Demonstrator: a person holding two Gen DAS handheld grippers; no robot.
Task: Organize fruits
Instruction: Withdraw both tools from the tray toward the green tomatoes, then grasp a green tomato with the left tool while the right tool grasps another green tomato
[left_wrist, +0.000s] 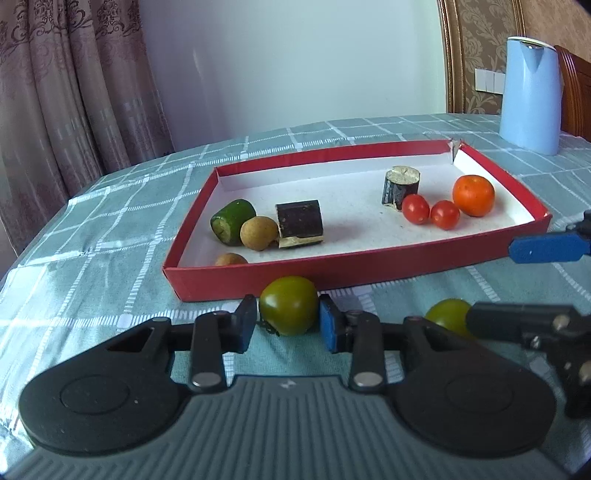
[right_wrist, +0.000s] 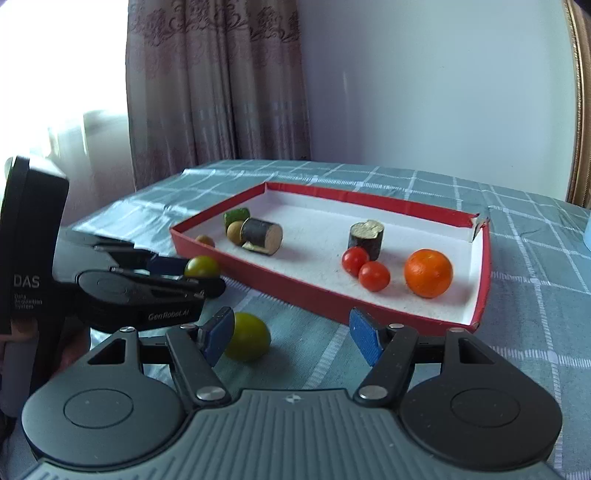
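Note:
A red tray with a white floor holds an orange, two red cherry tomatoes, two dark cut pieces, a green cut piece and two brown round fruits. My left gripper is shut on a green tomato on the cloth in front of the tray. A second green tomato lies beside it. My right gripper is open, its left pad next to that tomato. The tray and the left gripper also show in the right wrist view.
A light blue kettle stands at the table's far right. The table has a green checked cloth. Curtains hang behind at the left. A wooden chair back is behind the kettle.

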